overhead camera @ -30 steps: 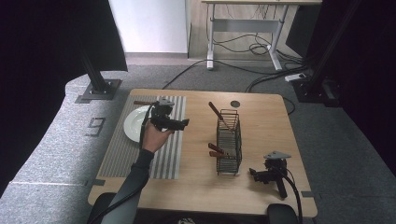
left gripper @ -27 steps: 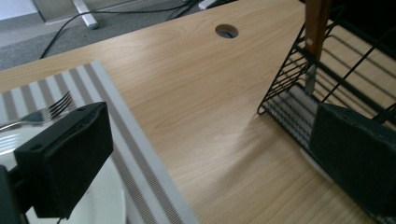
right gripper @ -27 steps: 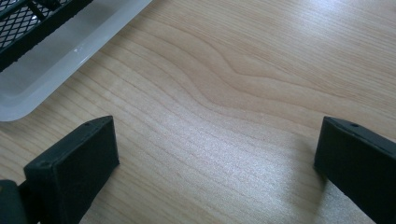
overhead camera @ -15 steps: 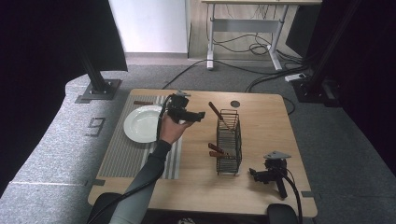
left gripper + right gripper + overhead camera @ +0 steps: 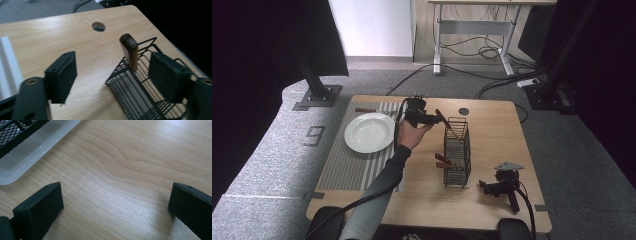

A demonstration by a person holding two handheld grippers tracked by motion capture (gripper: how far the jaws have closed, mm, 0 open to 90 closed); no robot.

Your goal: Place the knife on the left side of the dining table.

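Observation:
A black wire basket (image 5: 457,152) stands on the wooden table (image 5: 492,130), with wooden-handled utensils in it. One brown handle (image 5: 441,117) sticks up from its far end. A hand holds my left gripper (image 5: 435,119) just left of that handle, open. In the left gripper view the handle (image 5: 129,51) rises from the basket (image 5: 136,92) ahead of the open gripper (image 5: 115,72), nearer the right jaw and touching neither. My right gripper (image 5: 485,186) lies on the table near the front right, open. In its own view the gripper (image 5: 116,205) has bare wood between its jaws.
A white plate (image 5: 368,131) sits on a grey striped placemat (image 5: 347,167) at the left, with a brown utensil (image 5: 365,110) at the mat's far edge. A cable hole (image 5: 463,111) lies beyond the basket. A white tray (image 5: 37,143) edges the basket's base.
My left gripper has moved from above the plate to the right, up to the handle that sticks out of the basket. The right gripper has stayed still.

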